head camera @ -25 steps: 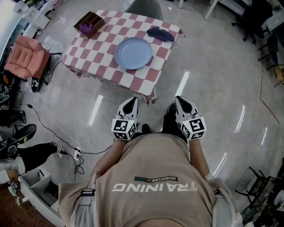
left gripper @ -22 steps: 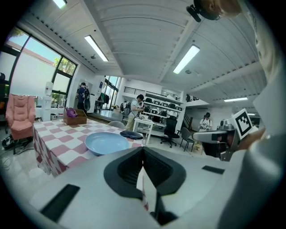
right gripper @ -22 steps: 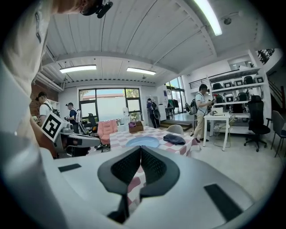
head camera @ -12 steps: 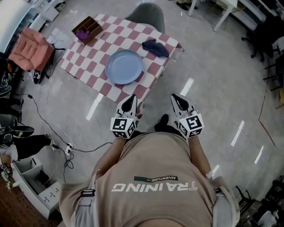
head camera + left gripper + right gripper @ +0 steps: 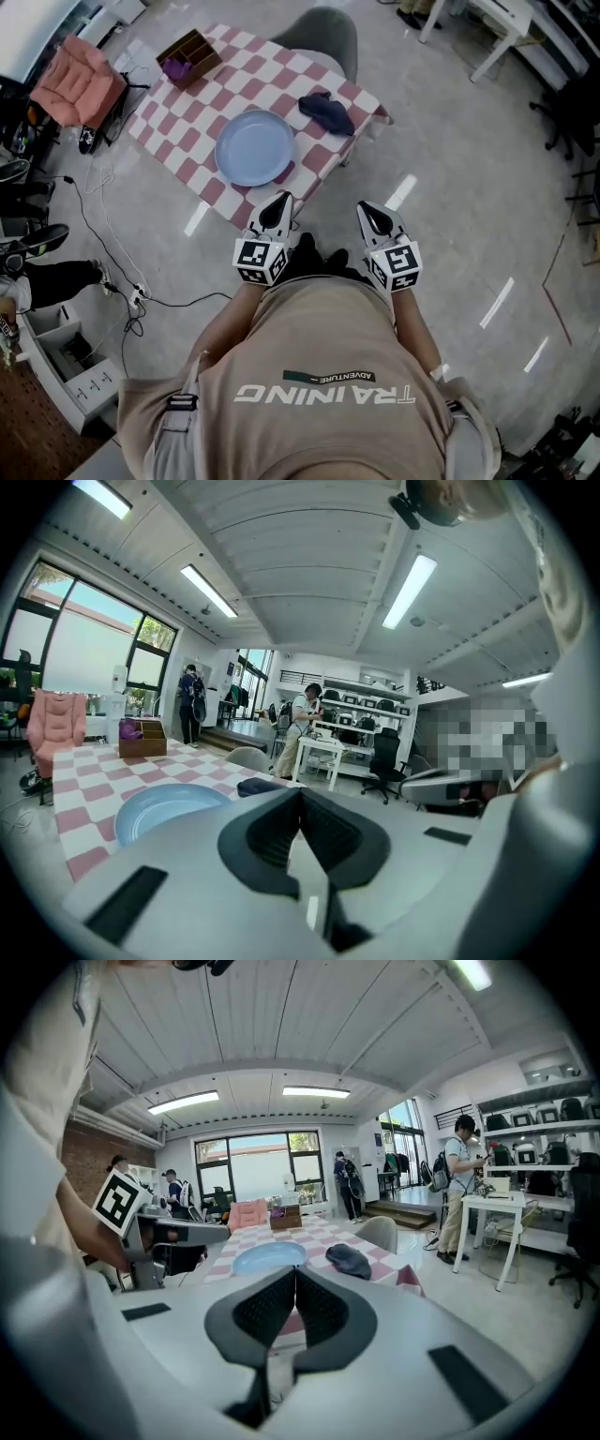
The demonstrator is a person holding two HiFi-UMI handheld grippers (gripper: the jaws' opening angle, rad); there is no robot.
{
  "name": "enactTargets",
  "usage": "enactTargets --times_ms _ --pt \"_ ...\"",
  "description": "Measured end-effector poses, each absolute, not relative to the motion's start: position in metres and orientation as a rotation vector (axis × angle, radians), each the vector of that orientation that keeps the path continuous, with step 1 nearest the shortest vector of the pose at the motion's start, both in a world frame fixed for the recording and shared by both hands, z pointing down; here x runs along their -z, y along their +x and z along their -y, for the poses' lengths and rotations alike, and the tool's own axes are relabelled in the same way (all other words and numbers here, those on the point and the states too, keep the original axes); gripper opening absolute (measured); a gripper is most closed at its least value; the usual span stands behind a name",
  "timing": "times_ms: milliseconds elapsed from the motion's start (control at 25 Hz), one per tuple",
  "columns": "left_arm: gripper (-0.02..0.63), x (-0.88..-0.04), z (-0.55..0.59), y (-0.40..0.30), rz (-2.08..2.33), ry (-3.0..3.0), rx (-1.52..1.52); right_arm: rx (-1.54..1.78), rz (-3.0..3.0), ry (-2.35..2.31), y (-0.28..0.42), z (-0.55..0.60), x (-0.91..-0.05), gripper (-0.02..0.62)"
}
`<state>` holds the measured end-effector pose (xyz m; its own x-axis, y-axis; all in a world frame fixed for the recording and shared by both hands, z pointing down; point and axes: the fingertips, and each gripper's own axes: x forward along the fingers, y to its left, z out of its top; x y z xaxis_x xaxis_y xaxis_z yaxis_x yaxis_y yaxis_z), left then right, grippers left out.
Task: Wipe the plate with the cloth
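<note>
Ahead of the left hand-held gripper [image 5: 277, 208] stands the bench [image 5: 178, 112], under a red-and-white checked cover, with a grey shell chair [image 5: 323, 28] at its far side. The floor [image 5: 459, 178] is glossy pale grey and mirrors the ceiling strip lights [image 5: 208, 591]. Far to the left of that gripper sits a pink padded chair [image 5: 77, 82]. Ahead and to the right of the right hand-held gripper [image 5: 371, 214] are a white table [image 5: 502, 19] and black office chairs [image 5: 567, 108]. Tall windows [image 5: 258, 1174] fill the far wall beyond the bench, with a brick wall [image 5: 89, 1152] to their left and shelving [image 5: 534, 1129] to the right. The ceiling is white and ribbed.
</note>
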<state>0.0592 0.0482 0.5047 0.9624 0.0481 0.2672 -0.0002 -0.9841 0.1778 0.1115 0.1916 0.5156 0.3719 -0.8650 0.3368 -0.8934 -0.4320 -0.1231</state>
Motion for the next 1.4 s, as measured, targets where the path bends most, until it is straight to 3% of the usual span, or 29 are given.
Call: enactTargets --times_ms 640,1400 --pt "0.012 -0.507 0.048 0.142 0.172 2.887 -0.336 -0.483 1.795 2.370 0.218 -0.086 -0.503 0.017" --pt "0.012 -0.513 0.118 0.130 0.629 2.786 -0.328 -0.408 2.112 2.041 0.269 0.032 -0.497 0.018"
